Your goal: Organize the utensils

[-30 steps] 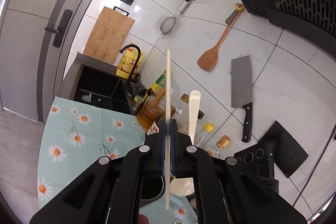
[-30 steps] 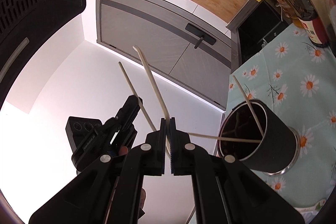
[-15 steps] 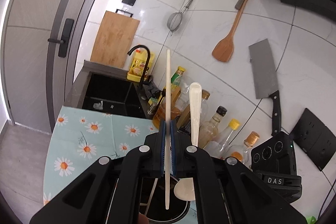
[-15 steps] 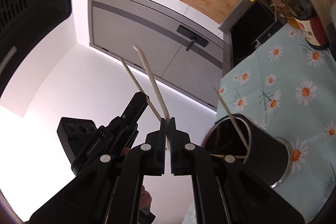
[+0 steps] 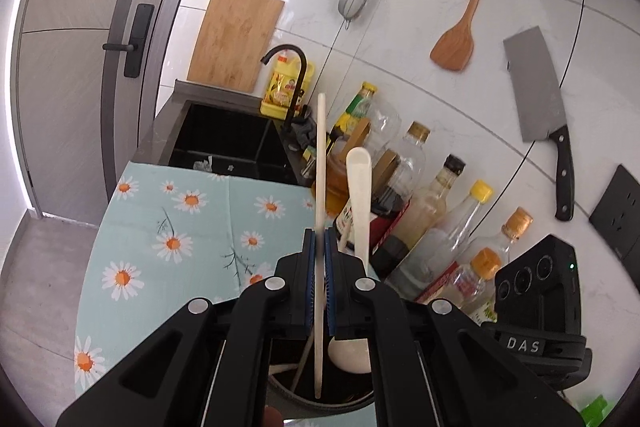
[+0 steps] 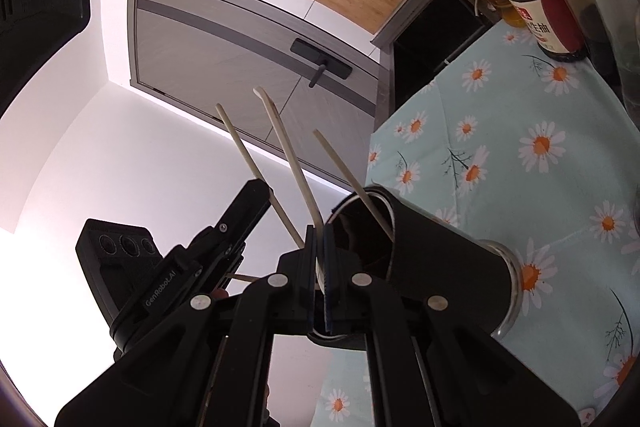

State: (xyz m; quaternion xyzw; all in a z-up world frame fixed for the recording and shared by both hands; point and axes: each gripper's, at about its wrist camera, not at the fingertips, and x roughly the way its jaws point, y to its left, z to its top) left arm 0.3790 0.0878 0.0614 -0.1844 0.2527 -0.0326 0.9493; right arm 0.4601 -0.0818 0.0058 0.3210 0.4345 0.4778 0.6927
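both grippers are clamped tight on something pale and skinny here. the left gripper (image 5: 319, 243) has its blue pads squeezed onto a cream chopstick (image 5: 320, 163) that runs straight up and down between them, top end poking up in front of the bottles, bottom end dipping into the mouth of the black utensil cup (image 5: 320, 397) right under the jaws. a couple of other sticks are leaning inside that cup already.

the right gripper (image 6: 319, 233) is closed just as hard on the handle of a white spoon (image 6: 286, 155). from the left wrist view you can see the spoon (image 5: 358, 195) standing upright just right of the chopstick, with its bowl down low at the cup's opening, next to the right jaw. whether the bowl is touching the rim i can't tell.

from the right wrist view the black cup (image 6: 436, 263) sits on the daisy tablecloth (image 6: 500, 147), just beyond the fingers, with one chopstick (image 6: 348, 179) leaning out of it. the left gripper (image 6: 256, 203) shows up to the left, holding its stick (image 6: 248, 159) at a slant.

oil and sauce bottles (image 5: 436, 195) crowd the back by the tiled wall, sink (image 5: 228, 139) off behind.
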